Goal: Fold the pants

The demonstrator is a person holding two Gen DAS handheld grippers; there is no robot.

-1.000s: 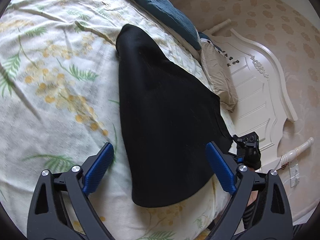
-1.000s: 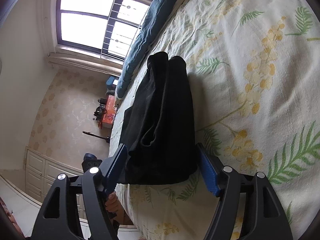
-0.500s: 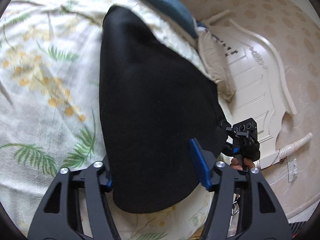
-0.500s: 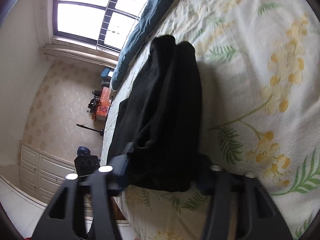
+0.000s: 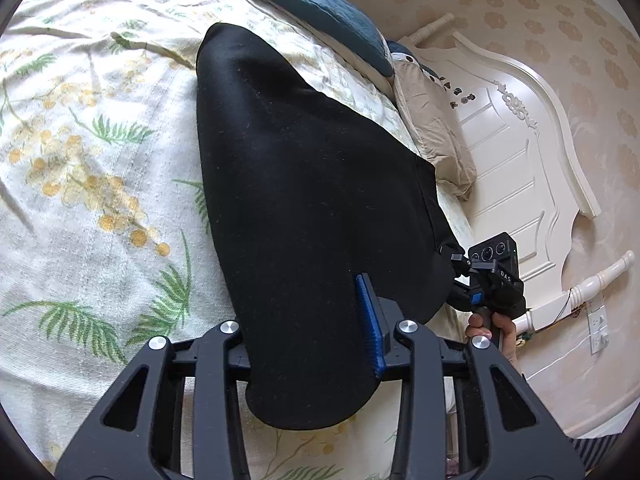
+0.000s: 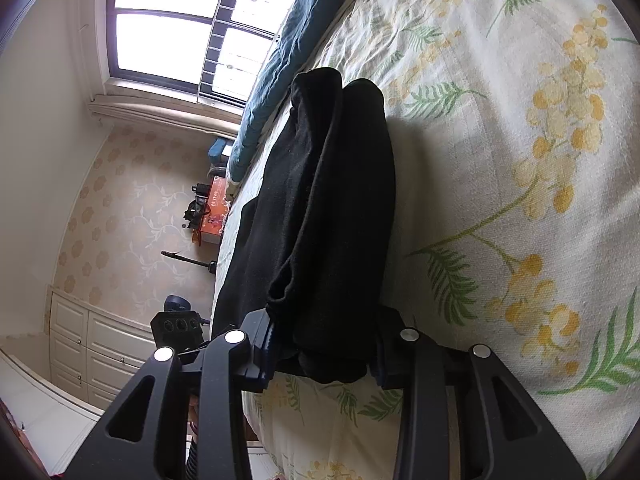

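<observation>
Black pants [image 5: 304, 184] lie folded lengthwise on a floral bedsheet [image 5: 88, 168]. In the left wrist view my left gripper [image 5: 308, 332] is shut on the pants' near edge; one blue pad shows on top of the cloth, the other finger is hidden under it. The right gripper [image 5: 494, 280] shows at the pants' right corner, held by a hand. In the right wrist view my right gripper [image 6: 324, 354] is shut on the bunched end of the pants [image 6: 332, 208]. The left gripper [image 6: 178, 326] shows at lower left.
A blue quilt [image 5: 320, 4] lies along the bed's far side and a beige pillow [image 5: 436, 132] by the white headboard [image 5: 532, 148]. A window [image 6: 188, 28], white drawers [image 6: 92, 344] and an orange box [image 6: 214, 216] stand beyond the bed's edge.
Both grippers moved forward over the pants' near edge and closed on the cloth. The edge is now lifted slightly off the sheet.
</observation>
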